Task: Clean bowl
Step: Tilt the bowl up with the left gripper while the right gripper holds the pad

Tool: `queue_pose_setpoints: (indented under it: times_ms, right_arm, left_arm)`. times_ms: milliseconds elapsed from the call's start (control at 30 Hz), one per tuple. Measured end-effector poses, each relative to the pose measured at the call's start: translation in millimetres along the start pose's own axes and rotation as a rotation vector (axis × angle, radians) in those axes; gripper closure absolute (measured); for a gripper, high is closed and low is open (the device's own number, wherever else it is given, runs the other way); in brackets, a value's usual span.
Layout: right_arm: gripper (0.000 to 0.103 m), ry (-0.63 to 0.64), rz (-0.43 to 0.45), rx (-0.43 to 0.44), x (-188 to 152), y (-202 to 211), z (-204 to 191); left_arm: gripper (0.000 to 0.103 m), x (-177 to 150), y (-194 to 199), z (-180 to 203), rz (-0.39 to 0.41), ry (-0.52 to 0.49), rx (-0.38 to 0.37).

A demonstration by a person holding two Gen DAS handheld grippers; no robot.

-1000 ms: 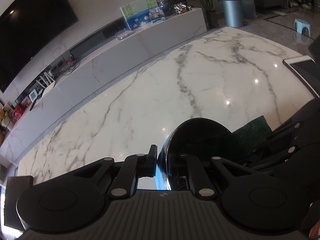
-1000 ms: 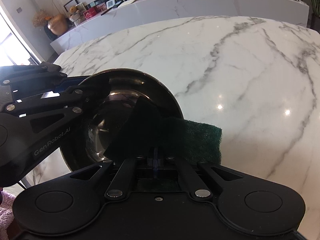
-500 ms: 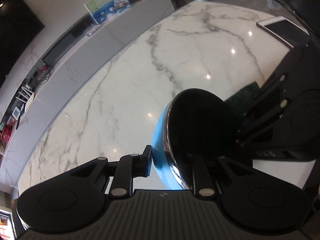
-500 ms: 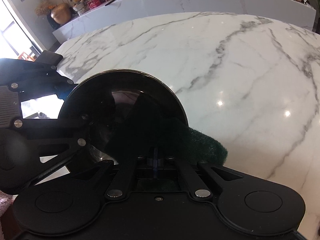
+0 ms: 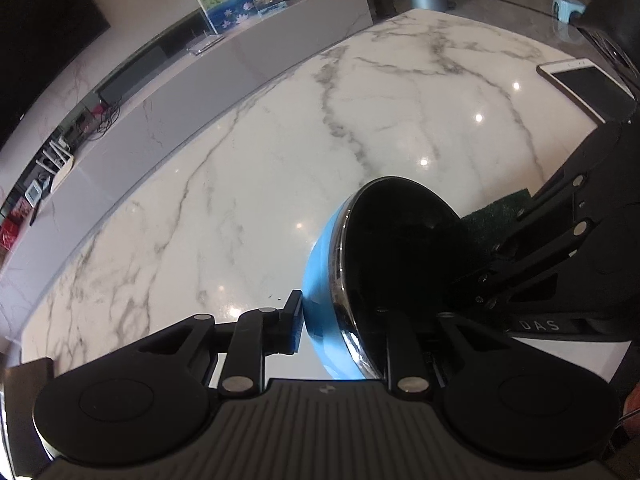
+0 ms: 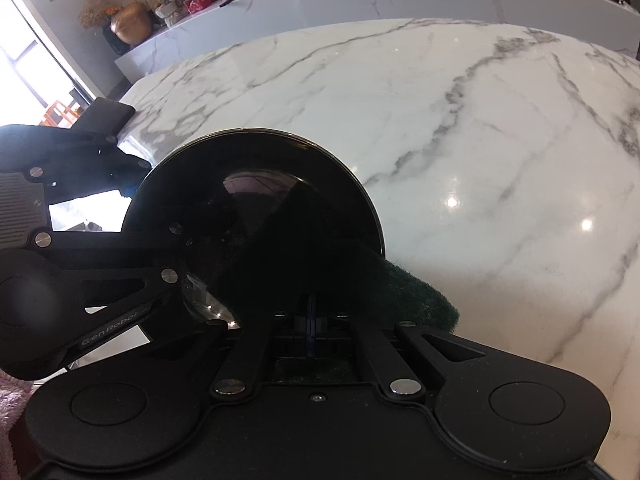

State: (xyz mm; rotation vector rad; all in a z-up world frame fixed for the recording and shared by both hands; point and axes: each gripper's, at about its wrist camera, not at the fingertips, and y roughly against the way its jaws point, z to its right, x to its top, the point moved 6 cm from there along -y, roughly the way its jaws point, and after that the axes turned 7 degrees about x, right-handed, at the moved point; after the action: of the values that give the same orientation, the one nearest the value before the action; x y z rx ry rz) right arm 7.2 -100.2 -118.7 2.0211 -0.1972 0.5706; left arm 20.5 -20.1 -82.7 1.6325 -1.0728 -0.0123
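Note:
A bowl [image 5: 324, 264], blue outside and dark shiny steel inside, is held tilted on its side above the marble table. My left gripper [image 5: 340, 316] is shut on the bowl's rim, one finger outside and one inside. In the right wrist view the bowl's dark inside [image 6: 256, 200] faces the camera. My right gripper [image 6: 310, 312] is shut on a dark green scouring pad [image 6: 416, 296], whose far part lies inside the bowl. The pad's edge also shows in the left wrist view [image 5: 496, 212], beside the bowl's rim.
A white marble table [image 5: 280, 152] lies under both grippers. A phone [image 5: 584, 84] lies at its right edge. A long grey sideboard [image 5: 180, 92] with small items runs behind the table. A pink fluffy cloth [image 6: 8, 408] shows at the lower left of the right wrist view.
The bowl has tipped and turned slightly in my left gripper, showing more of its blue outside. The pad has shifted inside the bowl.

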Motion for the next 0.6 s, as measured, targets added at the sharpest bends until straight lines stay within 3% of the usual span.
queue_pose_setpoints:
  times_ms: [267, 600]
  right_arm:
    - [0.103, 0.032, -0.010, 0.005, 11.2, -2.6, -4.4]
    - [0.103, 0.125, -0.009, 0.065, 38.9, -20.3, -31.4]
  left_arm:
    - [0.085, -5.6, 1.2, -16.0, -0.054, 0.132, 0.009]
    - [0.086, -26.5, -7.4, -61.7, -0.158, 0.425, 0.054]
